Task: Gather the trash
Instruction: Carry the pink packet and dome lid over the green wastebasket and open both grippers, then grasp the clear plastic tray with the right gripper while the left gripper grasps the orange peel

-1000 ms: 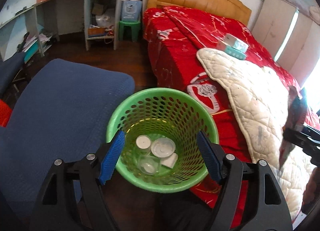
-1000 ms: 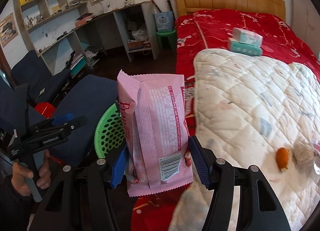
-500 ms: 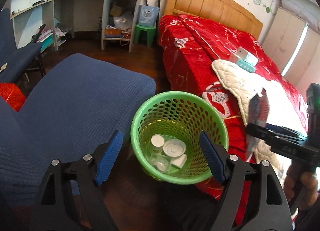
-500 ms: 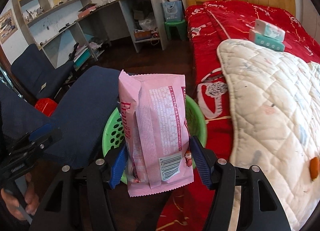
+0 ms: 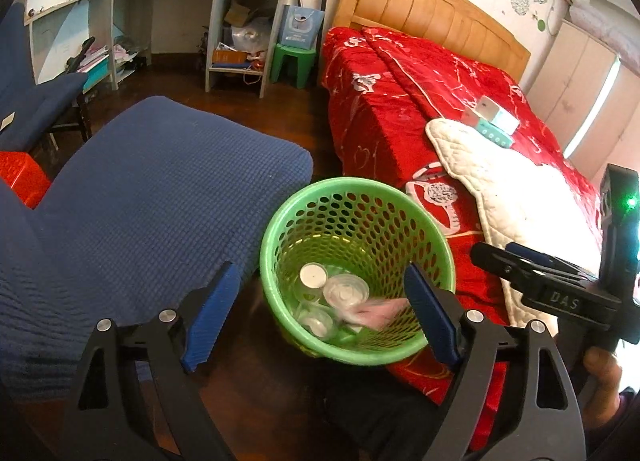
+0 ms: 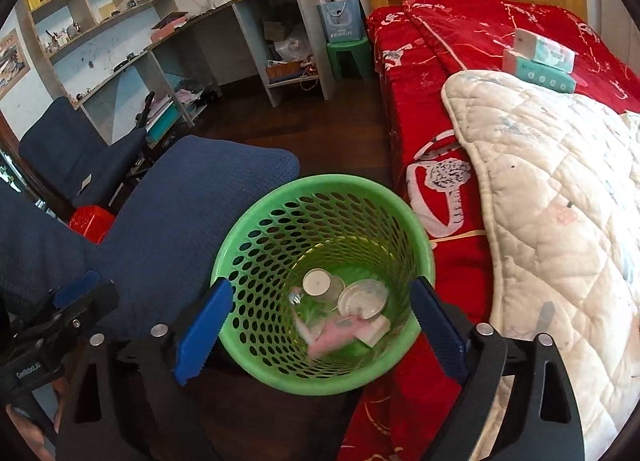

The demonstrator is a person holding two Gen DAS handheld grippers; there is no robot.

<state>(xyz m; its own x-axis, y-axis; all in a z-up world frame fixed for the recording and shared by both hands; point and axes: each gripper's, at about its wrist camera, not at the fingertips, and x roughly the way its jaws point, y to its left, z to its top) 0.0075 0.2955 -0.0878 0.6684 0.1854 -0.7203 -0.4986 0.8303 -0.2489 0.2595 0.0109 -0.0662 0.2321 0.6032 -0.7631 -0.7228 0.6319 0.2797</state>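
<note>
A green perforated waste basket [image 5: 280, 229] [image 6: 256, 237] stands on the dark floor between a blue chair and the bed. Inside it lie clear plastic cups and lids [image 6: 362, 297] and a blurred pink snack wrapper [image 6: 334, 335] [image 5: 378, 311]. My right gripper [image 6: 320, 329] hangs just above the basket's near rim, its jaws opening wide with nothing pressed between the pads. My left gripper [image 5: 316, 317] hovers over the basket's left side, its jaws also opening and empty. The right gripper [image 5: 532, 273] also shows at the right of the left wrist view.
A blue upholstered chair [image 5: 152, 201] sits left of the basket. The bed with a red cover [image 6: 460, 29] and a white quilt [image 6: 560, 181] is on the right, with tissue packs [image 6: 540, 57] on it. Desk shelves [image 6: 256, 41] and a green stool [image 5: 294, 63] stand behind.
The right gripper opened and the pink wrapper dropped from it into the basket. The right gripper came over the basket. The left gripper widened and shifted left of the basket.
</note>
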